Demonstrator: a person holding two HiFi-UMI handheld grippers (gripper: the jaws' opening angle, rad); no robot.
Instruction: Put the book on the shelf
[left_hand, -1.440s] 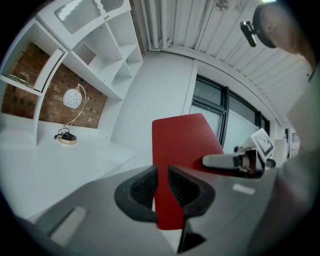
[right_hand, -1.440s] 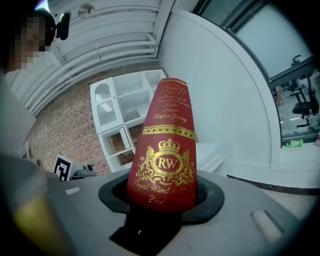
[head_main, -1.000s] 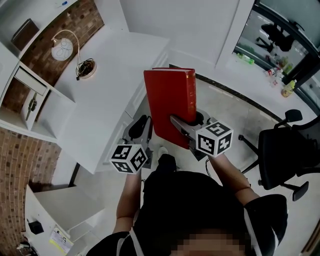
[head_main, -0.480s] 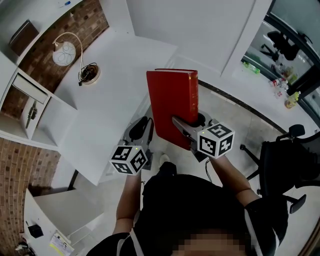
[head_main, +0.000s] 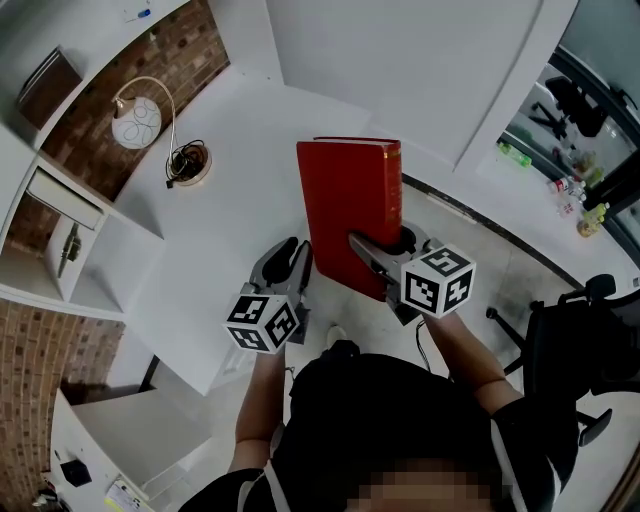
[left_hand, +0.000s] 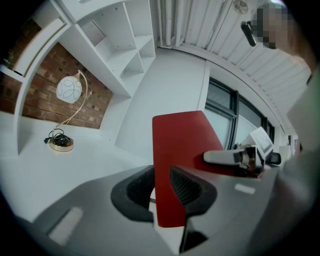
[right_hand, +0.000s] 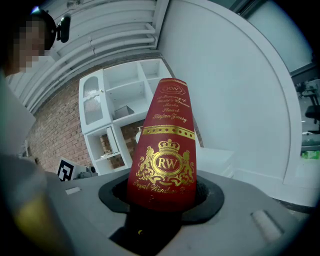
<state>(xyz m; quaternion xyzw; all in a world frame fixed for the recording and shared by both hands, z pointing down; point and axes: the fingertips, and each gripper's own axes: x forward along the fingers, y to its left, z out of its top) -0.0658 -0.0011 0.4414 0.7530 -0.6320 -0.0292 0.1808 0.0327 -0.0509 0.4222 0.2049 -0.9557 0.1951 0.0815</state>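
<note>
Book looks a stiff, heavy hardback; right gripper fingers clamp its lower spine, left gripper fingers just easing open around the cover edge.

Landmark: lamp on the white desk, against the brick wall.
At the lamp: the arched stem and globe shade overhang the gold base and its coiled cord, which bars a low pass there.
From the lamp toward the person: bare desk top, open to its near edge.
Left of the lamp: shelf, open cells between white uprights, one with a small handled door.
Above the lamp: more open cells, with a dark flat thing leaning in one.
Right of the lamp: red book upright over the desk's edge, white wall behind.
Well beyond the book: office chair on the floor.
</note>
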